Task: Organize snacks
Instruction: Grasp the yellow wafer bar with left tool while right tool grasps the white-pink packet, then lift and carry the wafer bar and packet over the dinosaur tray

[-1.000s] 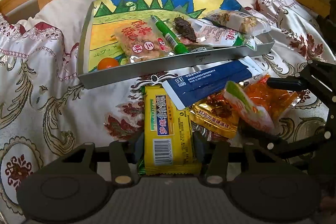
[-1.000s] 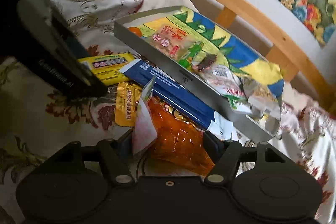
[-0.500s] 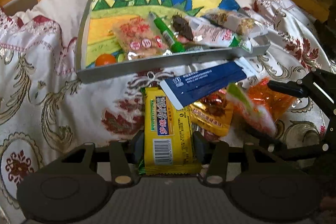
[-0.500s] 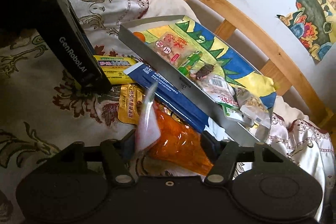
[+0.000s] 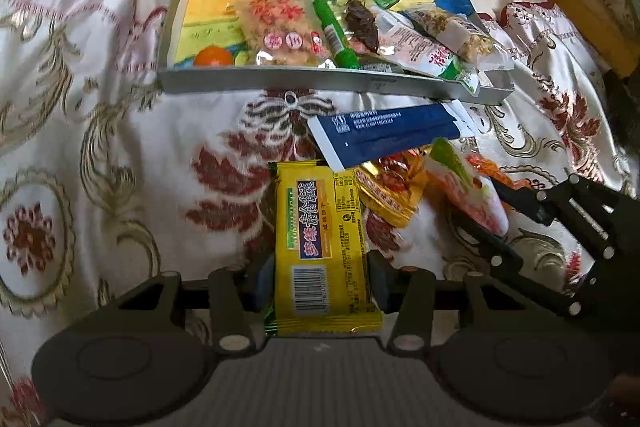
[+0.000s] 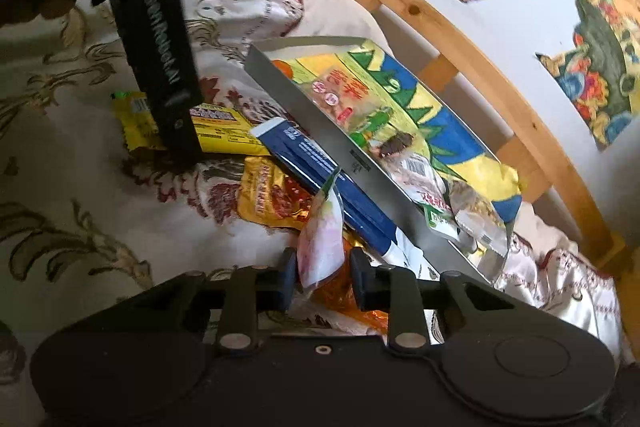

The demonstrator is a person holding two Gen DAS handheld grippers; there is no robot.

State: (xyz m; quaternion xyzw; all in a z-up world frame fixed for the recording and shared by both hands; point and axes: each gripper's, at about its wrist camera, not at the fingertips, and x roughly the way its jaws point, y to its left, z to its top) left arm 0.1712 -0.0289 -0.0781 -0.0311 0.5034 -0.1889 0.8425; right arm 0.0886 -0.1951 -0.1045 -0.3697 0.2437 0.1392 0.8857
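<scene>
Change since earlier frames: right gripper (image 6: pixel 323 281) jaws have just been closing, with the pink-and-white end of the orange snack bag (image 6: pixel 322 247) between them; the bag's end now stands pinched and upright.
Left gripper (image 5: pixel 318 283): closed on a yellow biscuit packet (image 5: pixel 320 247), barcode end nearest the camera, blue label panel with Chinese characters.
Right gripper state: pads press the bag's sides.
Loose snacks: gold foil packet (image 5: pixel 386 193) and dark blue flat packet (image 5: pixel 384 137) lie on the floral bedspread (image 5: pixel 120 163), between the two held snacks and the tray.
Tray (image 5: pixel 320 83): grey metal, lined with a bright painted landscape, holding several wrapped snacks, a green tube and a small orange fruit.
</scene>
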